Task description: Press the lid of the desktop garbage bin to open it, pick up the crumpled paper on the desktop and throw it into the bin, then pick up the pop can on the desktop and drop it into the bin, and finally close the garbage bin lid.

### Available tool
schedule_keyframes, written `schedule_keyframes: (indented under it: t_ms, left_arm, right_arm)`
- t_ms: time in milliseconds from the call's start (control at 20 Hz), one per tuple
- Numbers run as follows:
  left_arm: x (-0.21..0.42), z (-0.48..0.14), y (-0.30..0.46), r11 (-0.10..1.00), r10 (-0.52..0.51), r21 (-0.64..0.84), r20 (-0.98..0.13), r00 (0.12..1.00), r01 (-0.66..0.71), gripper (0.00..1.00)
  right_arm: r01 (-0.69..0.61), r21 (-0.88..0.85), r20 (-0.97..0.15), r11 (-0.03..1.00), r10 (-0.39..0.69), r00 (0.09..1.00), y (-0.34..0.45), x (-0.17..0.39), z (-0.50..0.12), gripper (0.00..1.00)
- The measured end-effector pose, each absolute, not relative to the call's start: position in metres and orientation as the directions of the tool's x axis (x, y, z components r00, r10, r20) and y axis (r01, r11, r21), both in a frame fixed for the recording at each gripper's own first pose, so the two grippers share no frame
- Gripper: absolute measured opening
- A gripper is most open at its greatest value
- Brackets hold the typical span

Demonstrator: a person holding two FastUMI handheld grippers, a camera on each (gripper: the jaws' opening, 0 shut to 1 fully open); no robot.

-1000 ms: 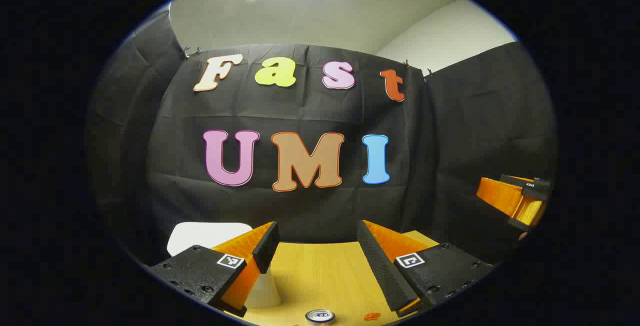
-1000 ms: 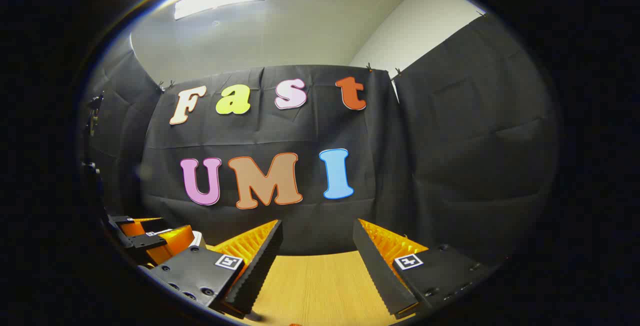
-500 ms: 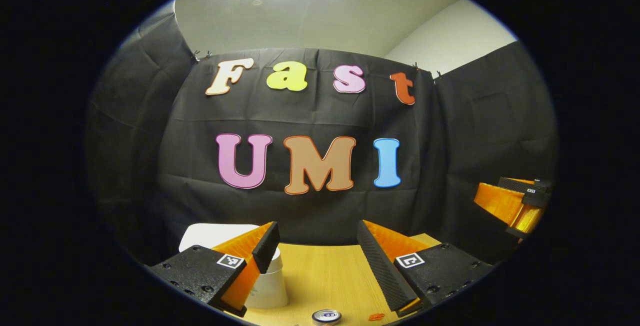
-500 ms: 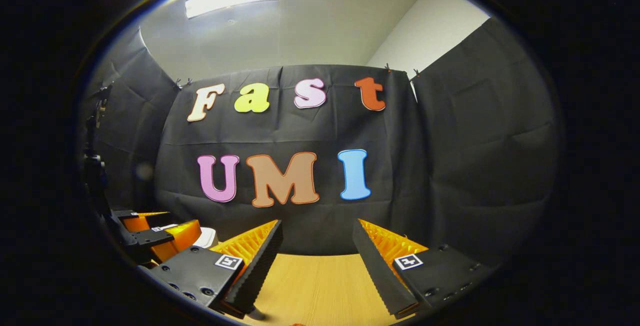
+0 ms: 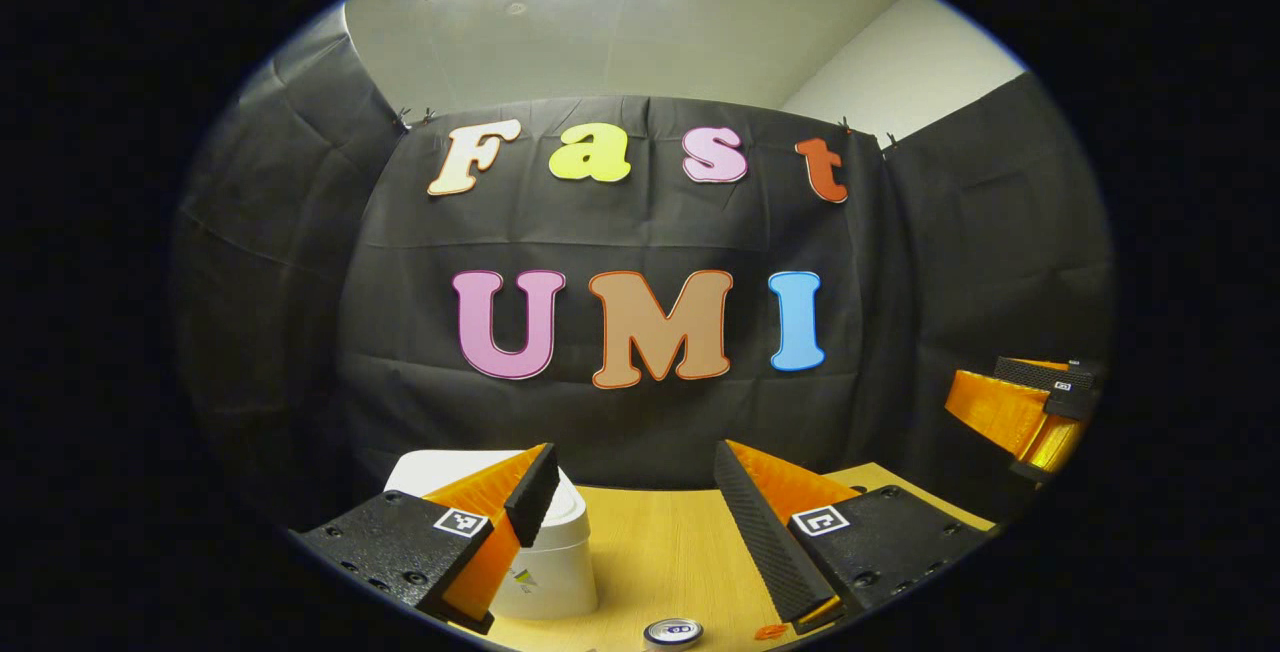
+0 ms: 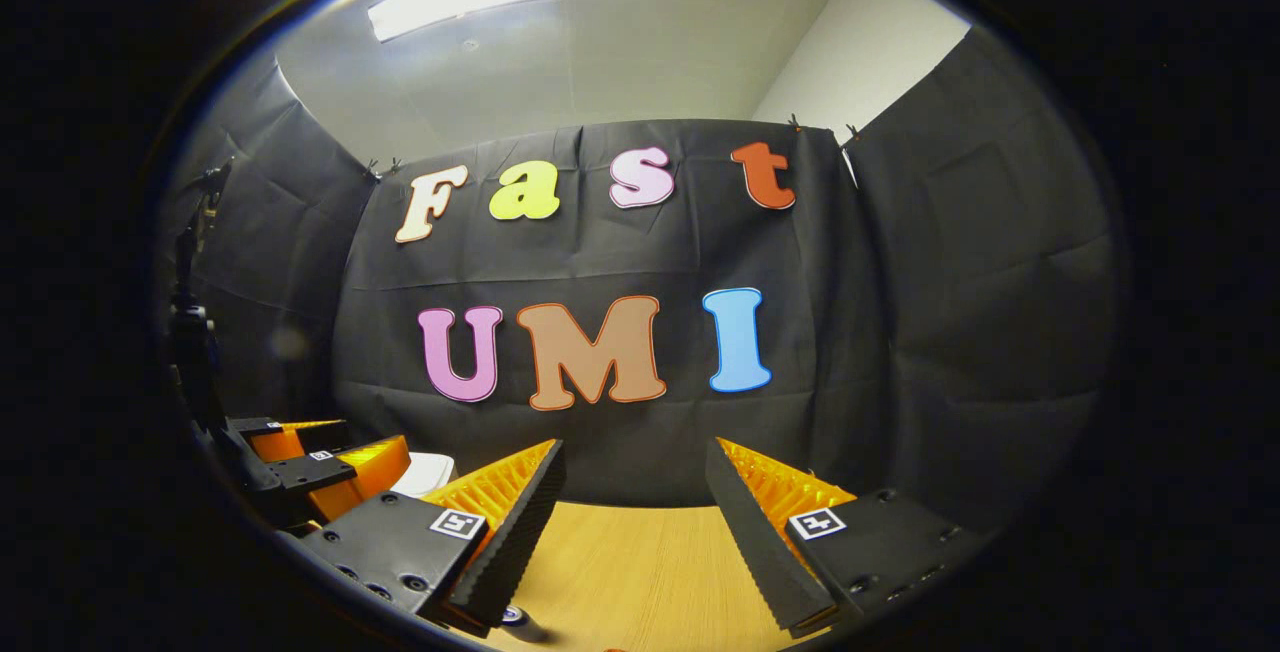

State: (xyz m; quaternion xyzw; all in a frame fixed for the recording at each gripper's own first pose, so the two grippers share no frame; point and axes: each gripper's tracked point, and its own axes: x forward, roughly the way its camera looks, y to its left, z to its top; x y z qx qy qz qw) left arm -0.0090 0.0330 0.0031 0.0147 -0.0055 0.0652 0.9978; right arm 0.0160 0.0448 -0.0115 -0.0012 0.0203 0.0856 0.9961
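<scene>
Left gripper (image 5: 630, 492): it sits at the bottom of the left gripper view, fingers spread wide apart, nothing between them. In the right gripper view it appears at the lower left (image 6: 330, 462), and there I cannot tell how its fingers stand.
Right gripper (image 6: 630, 492): it is at the bottom of the right gripper view, fingers also spread wide, holding nothing. In the left gripper view it shows at the right edge (image 5: 1030, 412), well apart from the left gripper.
Bin (image 5: 550, 562): a white, round, small bin standing on the table, at the lower left of the left gripper view, partly behind the left finger. The lid looks flat and closed, with a ring line on top. A small mark is on its side, too small to tell. In the right gripper view a white part of it (image 6: 425, 472) shows at the lower left, behind the left gripper.
Can (image 5: 672, 632): only its silver round top is visible, at the bottom edge of the left gripper view, just right of the bin; it seems to stand upright.
Crumpled paper: I cannot tell where it is.
Table (image 5: 650, 542): light wood with fine grain, in the lower part of both views (image 6: 640, 572).
Small orange thing (image 5: 770, 632): it lies on the table near the can, at the bottom edge; too small to name.
</scene>
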Motion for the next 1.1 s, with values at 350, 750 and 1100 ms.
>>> schedule_keyframes:
  t_ms: [350,750,1100]
  left_arm:
    - [-0.012,0.016,0.037,0.989,0.142,0.029,0.062,0.988,-0.144,0.94]
    - [-0.015,0.029,0.031,0.990,0.116,0.065,0.115,0.987,-0.124,0.94]
    - [-0.013,0.022,0.034,0.991,0.114,0.064,0.085,0.990,-0.120,0.94]
  right_arm:
    - [-0.202,0.015,-0.015,0.979,0.202,0.979,0.054,0.014,-0.005,0.94]
    - [-0.214,0.002,-0.001,0.977,0.214,0.977,0.060,0.012,-0.004,0.94]
    - [-0.209,-0.015,-0.006,0.978,0.209,0.978,0.061,0.013,-0.006,0.94]
